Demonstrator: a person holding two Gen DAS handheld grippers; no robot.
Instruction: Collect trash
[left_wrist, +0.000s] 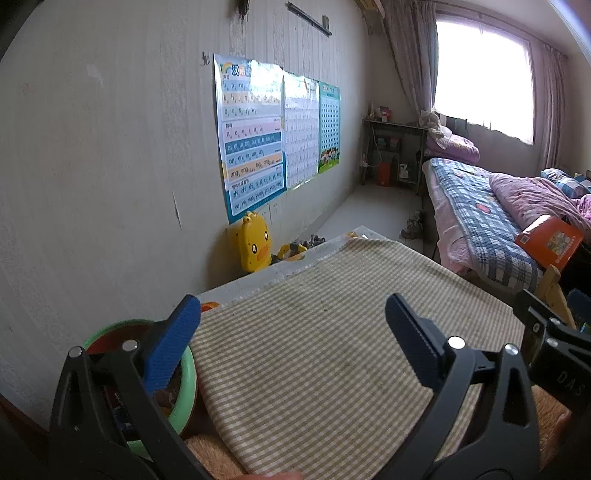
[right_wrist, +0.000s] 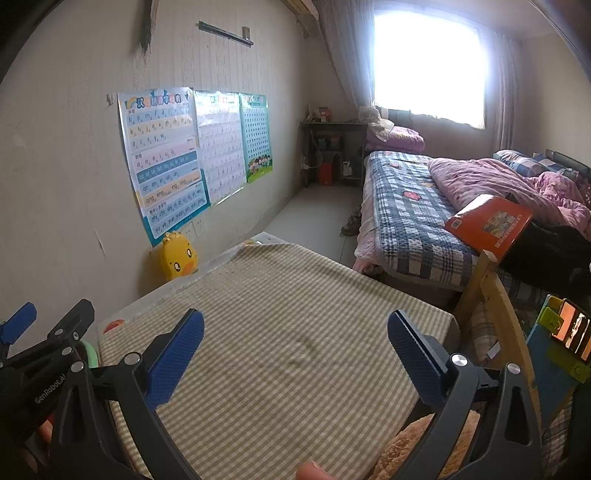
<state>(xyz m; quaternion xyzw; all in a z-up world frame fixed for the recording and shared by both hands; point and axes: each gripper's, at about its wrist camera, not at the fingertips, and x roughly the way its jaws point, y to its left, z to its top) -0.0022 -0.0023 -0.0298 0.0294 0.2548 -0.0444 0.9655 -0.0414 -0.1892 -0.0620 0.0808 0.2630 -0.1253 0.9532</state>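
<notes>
A: Both tongs up over the checked cloth (left_wrist: 314, 332), and what can't we read here?

B: Plenty. The green bowl (left_wrist: 186, 387) sits at the cloth's left edge, half hidden behind the left gripper (left_wrist: 291, 339). There's brownish stuff inside, probably the trash (left_wrist: 168, 395), but it's too dark and covered to name.

A: And from the right wrist?

B: Only a sliver of that green bowl (right_wrist: 92, 354) peeks out at the cloth's left edge, behind the other tool's black frame. Contents not visible there at all.

A: State of the tongs?

B: Left gripper spread wide, nothing between the blue pads (left_wrist: 171, 343). The left pad overlaps the bowl's rim in the picture; touching or above it, I cannot tell. Right gripper (right_wrist: 295, 350) also spread apart, holding nothing, hovering over the middle of the cloth, well to the right of the bowl.

A: Anything cut off?

B: A fingertip (right_wrist: 310, 470) pokes in at the cloth's near edge, the rest out of frame. An orange book (right_wrist: 491, 225) lies beyond the cloth's far right corner, on the bed (right_wrist: 406, 206).
</notes>
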